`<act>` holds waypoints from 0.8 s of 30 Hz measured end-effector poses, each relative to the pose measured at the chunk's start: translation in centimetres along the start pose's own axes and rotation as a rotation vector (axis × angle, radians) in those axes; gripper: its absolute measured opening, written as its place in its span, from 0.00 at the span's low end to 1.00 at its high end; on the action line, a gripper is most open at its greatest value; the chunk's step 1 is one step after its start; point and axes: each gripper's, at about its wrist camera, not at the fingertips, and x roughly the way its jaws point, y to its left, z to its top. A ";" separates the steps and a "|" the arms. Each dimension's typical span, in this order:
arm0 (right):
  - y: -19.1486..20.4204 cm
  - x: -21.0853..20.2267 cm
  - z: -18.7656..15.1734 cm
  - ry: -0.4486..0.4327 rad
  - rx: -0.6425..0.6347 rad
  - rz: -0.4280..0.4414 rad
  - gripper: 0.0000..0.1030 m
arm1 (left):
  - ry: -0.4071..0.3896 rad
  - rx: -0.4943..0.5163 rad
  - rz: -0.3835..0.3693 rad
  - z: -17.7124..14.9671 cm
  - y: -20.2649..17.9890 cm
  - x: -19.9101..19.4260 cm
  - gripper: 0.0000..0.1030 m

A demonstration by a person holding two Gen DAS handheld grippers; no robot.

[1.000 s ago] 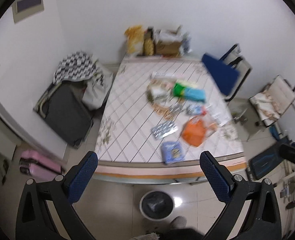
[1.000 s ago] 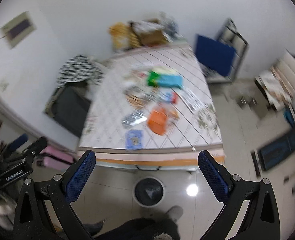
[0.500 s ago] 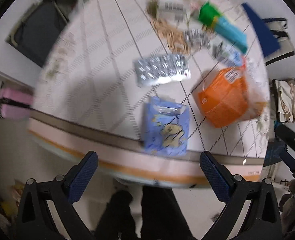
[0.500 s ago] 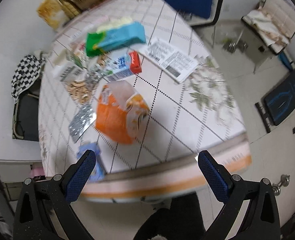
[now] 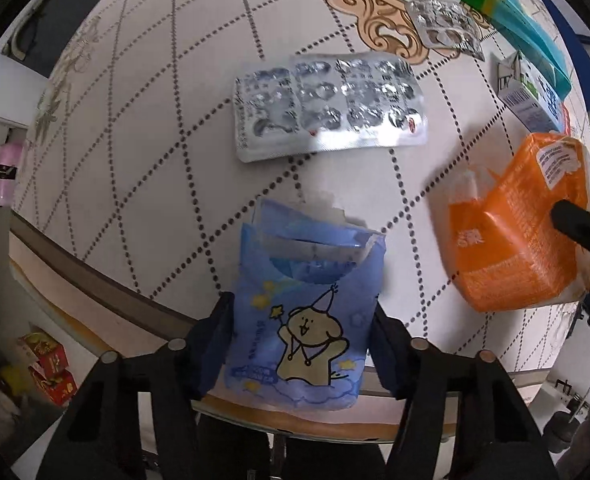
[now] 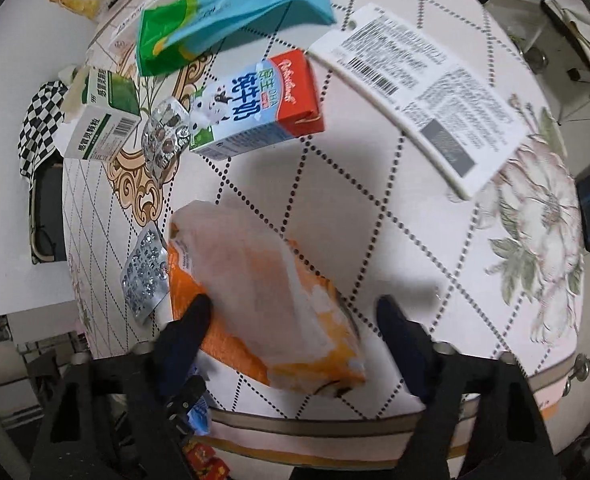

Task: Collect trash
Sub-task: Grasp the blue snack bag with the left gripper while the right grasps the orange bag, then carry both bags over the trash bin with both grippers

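Observation:
A torn blue wrapper with a cartoon dog lies at the table's front edge. My left gripper is open, its fingers on either side of the wrapper's lower half, close to its edges. An orange and white bag lies to its right, also in the left wrist view. My right gripper is open around that bag; its left finger touches the bag's orange side, and its right finger stands apart from it.
On the patterned table lie silver blister packs, a milk carton, a green and blue bag, a white medicine box and a printed white card. The table's front edge is just under both grippers.
Both grippers have come down from high above the table to its front edge. The left one now straddles the blue wrapper and the right one straddles the orange bag, fingers narrowed.

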 end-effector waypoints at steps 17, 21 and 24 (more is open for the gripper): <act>0.2 -4.4 -1.4 -0.100 -0.121 0.022 0.15 | -0.111 0.064 0.080 0.0 -1.5 -4.4 0.43; -0.9 -6.1 -2.0 -0.122 -0.122 0.045 0.12 | -0.128 0.077 0.077 -1.2 -2.7 -5.7 0.37; -1.6 -7.2 -2.7 -0.143 -0.112 0.062 0.11 | -0.141 0.080 0.072 -1.9 -2.5 -6.6 0.37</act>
